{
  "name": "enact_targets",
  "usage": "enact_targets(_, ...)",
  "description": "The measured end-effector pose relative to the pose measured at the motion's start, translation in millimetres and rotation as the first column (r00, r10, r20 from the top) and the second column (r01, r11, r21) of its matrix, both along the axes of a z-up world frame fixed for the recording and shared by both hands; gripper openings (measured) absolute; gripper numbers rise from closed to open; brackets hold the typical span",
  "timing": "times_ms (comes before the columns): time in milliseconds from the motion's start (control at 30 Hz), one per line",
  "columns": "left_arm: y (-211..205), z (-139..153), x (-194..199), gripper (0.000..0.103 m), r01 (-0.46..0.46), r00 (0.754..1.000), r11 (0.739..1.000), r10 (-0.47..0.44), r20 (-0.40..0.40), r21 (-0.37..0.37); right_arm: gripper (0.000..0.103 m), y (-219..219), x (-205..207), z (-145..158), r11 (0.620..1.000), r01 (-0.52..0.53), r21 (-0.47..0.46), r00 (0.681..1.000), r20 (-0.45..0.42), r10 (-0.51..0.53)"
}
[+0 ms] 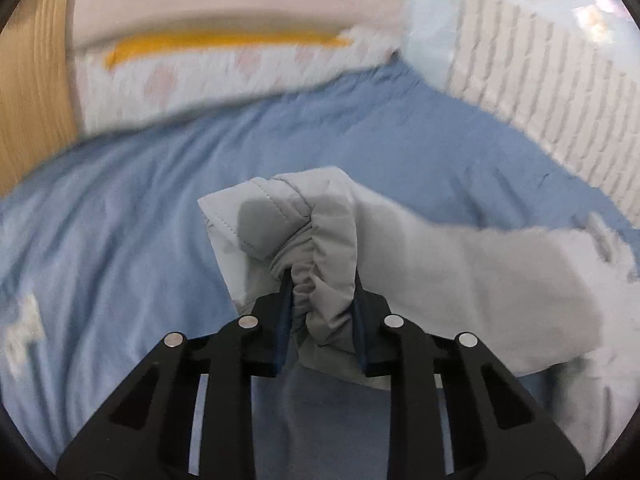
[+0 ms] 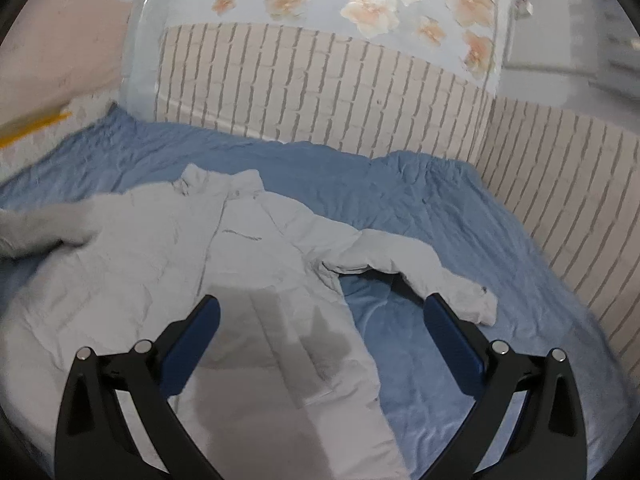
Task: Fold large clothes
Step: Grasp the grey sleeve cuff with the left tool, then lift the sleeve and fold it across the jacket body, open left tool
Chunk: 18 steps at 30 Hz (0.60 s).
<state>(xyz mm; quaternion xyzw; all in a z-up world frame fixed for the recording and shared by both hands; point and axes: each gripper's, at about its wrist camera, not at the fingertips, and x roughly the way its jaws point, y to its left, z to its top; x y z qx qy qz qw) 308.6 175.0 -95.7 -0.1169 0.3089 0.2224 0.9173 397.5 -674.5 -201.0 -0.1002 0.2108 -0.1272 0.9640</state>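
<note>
A pale grey padded jacket (image 2: 192,264) lies front up on the blue bed sheet (image 2: 400,200), collar toward the far wall. Its right sleeve (image 2: 408,264) lies bent on the sheet. My left gripper (image 1: 320,284) is shut on the elastic cuff (image 1: 332,248) of the other sleeve (image 1: 480,280) and holds it above the sheet (image 1: 120,220); that lifted sleeve shows blurred at the left edge of the right wrist view (image 2: 40,228). My right gripper (image 2: 320,312) is open and empty, hovering over the jacket's lower front near its right hem.
A brick-pattern wall panel (image 2: 320,88) runs along the far and right sides of the bed. A floral pillow or quilt with a yellow stripe (image 1: 224,44) lies at the bed's head, beside a wooden board (image 1: 32,92).
</note>
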Motion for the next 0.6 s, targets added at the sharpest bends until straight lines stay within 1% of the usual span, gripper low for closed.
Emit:
enact_targets(67,-14,35,-5,0.023,0.044,0.998,0.998,-0.046,0.045,0.038,0.101,-6,-8,5,0.999,-0.003,0.040,1.000,0.021,0.002)
enact_targets(100,-20,49,-6,0.023,0.063,0.996,0.997,-0.066,0.060,0.054,0.101,-8,-10,5,0.999,-0.002,0.046,1.000,0.026,0.001)
enact_targets(167,-47,89,-6,0.023,0.124,0.986,0.985,-0.136,0.094,0.118,0.101,-12,-15,8,0.998,0.003,0.070,0.999,0.036,-0.006)
enact_targets(200,-62,106,-4,0.022,0.154,0.979,0.976,-0.171,0.109,0.151,0.101,-14,-16,9,0.997,0.001,0.080,0.999,0.042,-0.004)
enact_targets(233,-88,129,2,0.022,0.199,0.966,0.957,-0.228,0.124,0.211,0.101,-15,-18,8,0.996,-0.007,0.089,0.999,0.048,0.003)
enact_targets(267,-103,141,3,0.022,0.223,0.956,0.947,-0.259,0.138,0.232,0.101,-16,-17,7,0.996,-0.008,0.086,0.999,0.043,0.004)
enact_targets(300,-128,160,11,0.022,0.260,0.937,0.932,-0.307,0.168,0.252,0.101,-15,-18,5,0.997,-0.014,0.071,0.999,0.038,0.011)
enact_targets(333,-143,169,17,0.022,0.283,0.924,0.924,-0.335,0.187,0.255,0.101,-14,-19,3,0.998,-0.022,0.052,0.999,0.038,0.020)
enact_targets(367,-163,179,26,0.022,0.318,0.904,0.915,-0.371,0.211,0.248,0.101,-14,-18,2,0.999,-0.021,0.033,0.999,0.030,0.020)
enact_targets(400,-192,190,39,0.022,0.360,0.878,0.899,-0.417,0.236,0.247,0.101,-14,-16,2,1.000,-0.023,0.012,1.000,0.015,0.022)
enact_targets(433,-211,194,48,0.022,0.386,0.862,0.887,-0.444,0.245,0.254,0.101,-15,-16,3,1.000,-0.025,0.000,1.000,0.015,0.025)
enact_targets(500,-261,200,78,0.023,0.463,0.818,0.845,-0.524,0.237,0.268,0.101,-24,-15,9,1.000,-0.017,0.009,0.999,0.035,0.016)
enact_targets(533,-296,200,98,0.023,0.506,0.790,0.813,-0.571,0.224,0.288,0.101,-30,-15,11,1.000,-0.007,0.028,0.999,0.042,0.006)
enact_targets(567,-324,198,115,0.023,0.537,0.768,0.788,-0.604,0.212,0.299,0.101,-37,-15,13,0.999,0.004,0.054,0.999,0.046,-0.006)
enact_targets(600,-353,193,132,0.023,0.583,0.733,0.758,-0.646,0.211,0.293,0.101,-46,-15,12,0.997,0.014,0.080,0.999,0.044,-0.017)
